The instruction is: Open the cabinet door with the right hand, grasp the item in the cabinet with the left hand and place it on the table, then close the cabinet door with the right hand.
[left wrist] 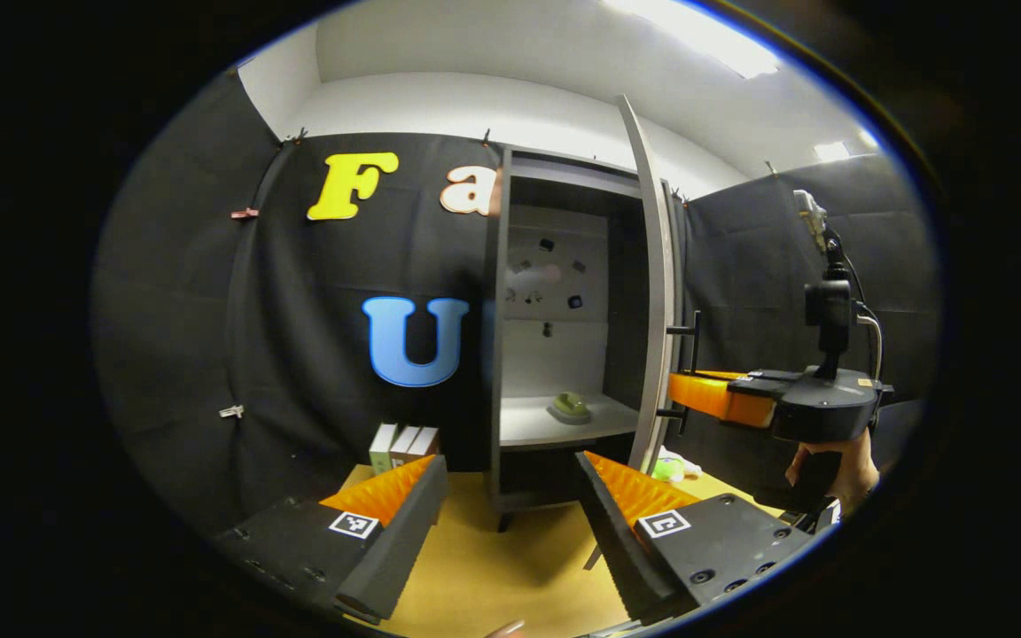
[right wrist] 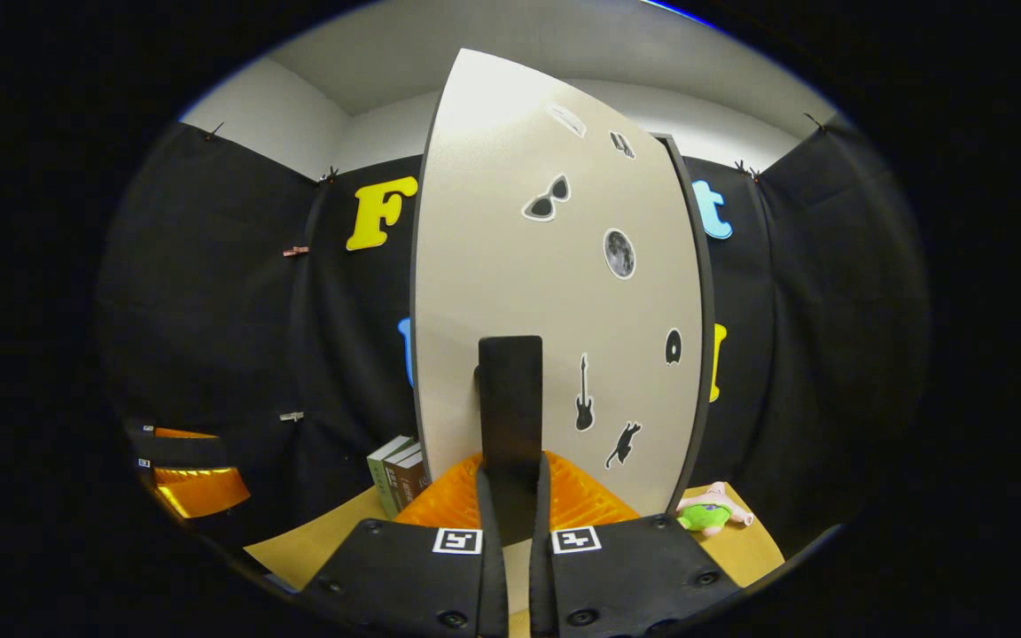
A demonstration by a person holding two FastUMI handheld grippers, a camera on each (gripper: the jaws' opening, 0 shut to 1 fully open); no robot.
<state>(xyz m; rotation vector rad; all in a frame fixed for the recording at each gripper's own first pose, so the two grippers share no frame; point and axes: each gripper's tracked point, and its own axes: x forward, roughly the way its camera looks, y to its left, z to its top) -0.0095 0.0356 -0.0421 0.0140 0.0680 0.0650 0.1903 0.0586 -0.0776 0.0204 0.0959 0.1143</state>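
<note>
Cabinet (left wrist: 564, 292): door (right wrist: 555, 292) open, greenish item (left wrist: 571, 406) on shelf.
Right gripper (right wrist: 510, 483): at six o'clock, pinching door handle (right wrist: 510, 399).
Left gripper (left wrist: 510, 496): fingers spread.

There were two hand-held grippers (left wrist: 510, 496), one cabinet (left wrist: 564, 310), one green item (left wrist: 571, 406), three books (left wrist: 402, 446) and one plush toy (right wrist: 713, 512).

Matt, smooth door (right wrist: 555, 292) with glossy stickers (right wrist: 619, 253); dark matt handle (right wrist: 510, 403); table (left wrist: 484, 567) smooth, wood-like; ridged gripper pads (left wrist: 382, 489).
</note>
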